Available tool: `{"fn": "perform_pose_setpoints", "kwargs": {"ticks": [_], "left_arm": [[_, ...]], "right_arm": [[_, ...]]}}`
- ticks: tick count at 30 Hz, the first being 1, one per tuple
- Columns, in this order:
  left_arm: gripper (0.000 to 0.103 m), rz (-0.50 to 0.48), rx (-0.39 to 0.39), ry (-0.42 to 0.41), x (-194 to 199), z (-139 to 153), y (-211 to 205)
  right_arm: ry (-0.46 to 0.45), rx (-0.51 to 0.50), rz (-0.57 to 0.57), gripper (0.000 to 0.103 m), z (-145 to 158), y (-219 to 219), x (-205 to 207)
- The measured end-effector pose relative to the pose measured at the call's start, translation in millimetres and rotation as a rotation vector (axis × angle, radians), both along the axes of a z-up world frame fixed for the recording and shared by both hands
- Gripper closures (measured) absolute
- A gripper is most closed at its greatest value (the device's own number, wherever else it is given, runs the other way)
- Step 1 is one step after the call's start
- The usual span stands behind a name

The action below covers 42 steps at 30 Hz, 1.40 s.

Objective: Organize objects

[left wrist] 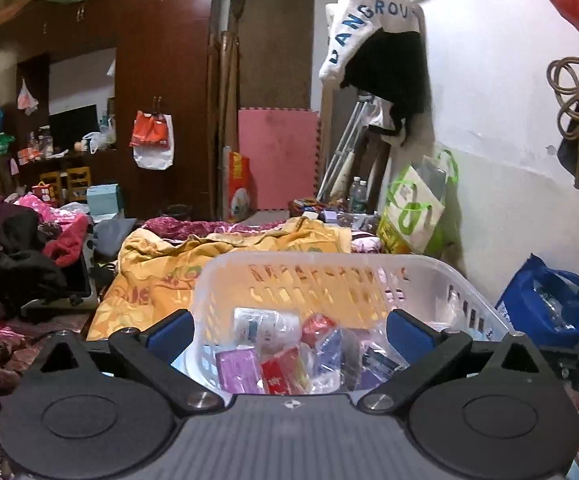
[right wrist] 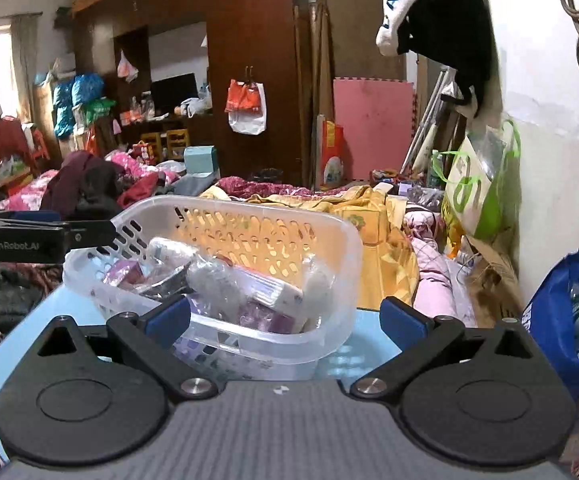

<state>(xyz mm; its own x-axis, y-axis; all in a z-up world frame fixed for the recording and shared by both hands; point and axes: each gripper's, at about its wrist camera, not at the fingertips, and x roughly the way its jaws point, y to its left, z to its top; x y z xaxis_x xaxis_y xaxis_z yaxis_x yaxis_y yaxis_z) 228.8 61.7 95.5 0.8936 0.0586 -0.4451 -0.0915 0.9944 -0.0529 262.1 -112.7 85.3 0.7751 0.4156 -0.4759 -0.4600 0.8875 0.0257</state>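
A clear plastic basket point(left wrist: 429, 276) point(right wrist: 329, 232) stands on a light blue tabletop point(right wrist: 369, 352). It holds several small packets: a purple box point(left wrist: 237, 368), a red packet point(left wrist: 283, 374), a white wrapped pack point(left wrist: 263, 326) and clear-wrapped items point(right wrist: 225, 280). My left gripper point(left wrist: 289, 334) is open and empty, just above the basket's near rim. It shows in the right wrist view point(right wrist: 49, 234) at the basket's left corner. My right gripper point(right wrist: 285, 320) is open and empty, its fingers astride the basket's near right side.
A blue bag point(right wrist: 569, 320) with bottles stands right of the table by the white wall point(left wrist: 509, 160). A bed with a yellow blanket point(left wrist: 209, 260) and piled clothes point(left wrist: 17, 248) lies behind. A green-and-white bag point(right wrist: 477, 188) hangs at the wall.
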Motion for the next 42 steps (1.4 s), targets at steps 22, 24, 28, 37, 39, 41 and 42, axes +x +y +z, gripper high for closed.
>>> {"fn": "perform_pose_setpoints", "kwargs": {"ticks": [22, 24, 28, 37, 39, 41, 42], "left_arm": [[0.000, -0.015, 0.031, 0.035, -7, -13, -20], [0.000, -0.019, 0.034, 0.035, -8, -13, -21], [0.000, -0.022, 0.030, 0.035, -9, -14, -24], [0.000, -0.026, 0.032, 0.033, -11, -14, -27], [0.000, -0.027, 0.033, 0.033, -11, -16, -28], [0.000, -0.029, 0.034, 0.036, -11, -17, -28], [0.000, -0.031, 0.033, 0.038, -11, -18, -28]], "right_arm": [[0.033, 0.031, -0.013, 0.000, -10, -6, 7], [0.032, 0.033, -0.011, 0.000, -11, -7, 7], [0.042, 0.045, -0.007, 0.000, -12, -9, 8], [0.046, 0.053, -0.007, 0.000, -12, -10, 7], [0.050, 0.053, -0.005, 0.000, -13, -10, 8], [0.052, 0.054, -0.004, 0.000, -13, -10, 8], [0.053, 0.054, -0.003, 0.000, -13, -10, 8]]}}
